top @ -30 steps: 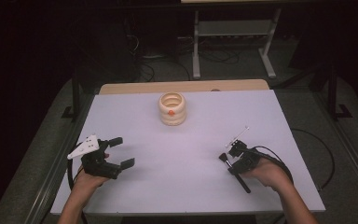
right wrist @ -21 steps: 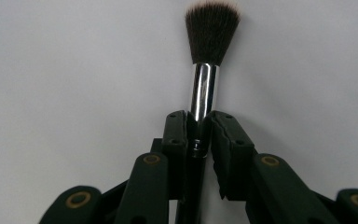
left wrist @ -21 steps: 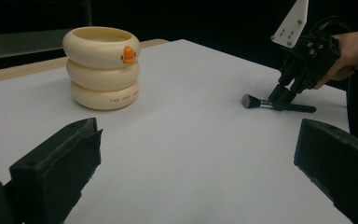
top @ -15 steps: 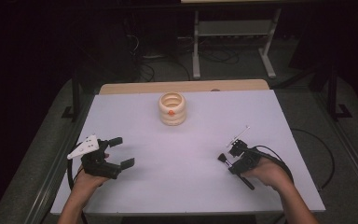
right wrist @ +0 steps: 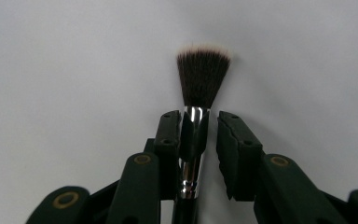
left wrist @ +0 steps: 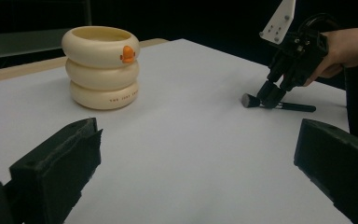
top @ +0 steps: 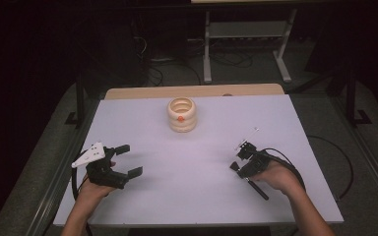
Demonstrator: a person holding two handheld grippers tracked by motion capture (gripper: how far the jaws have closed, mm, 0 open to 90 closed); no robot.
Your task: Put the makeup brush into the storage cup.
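almost nothing has moved since the earlier frame: both your hands sit where they were, and the stacked-ring cup has not shifted.

your left gripper (top: pixel 126 160) rests low on the white table (top: pixel 202 196) with its jaws spread wide and nothing between them. ahead of it and off to its right stands the cream stacked-ring cup (left wrist: pixel 101 66), upright, with an orange duck mark on its top ring, well apart from both grippers.

your right gripper (top: pixel 240 156) is tipped down toward the table, near its right side. the makeup brush (right wrist: pixel 198 93) lies on the table between its jaws, bristles pointing out past the fingertips and the black handle running back under your hand. in the right gripper view one pad lies against the silver ferrule while the other stands just off it with a visible gap, so the jaws are nearly closed around the brush but not clamped. in the left gripper view the brush lies flat on the surface beneath that gripper.
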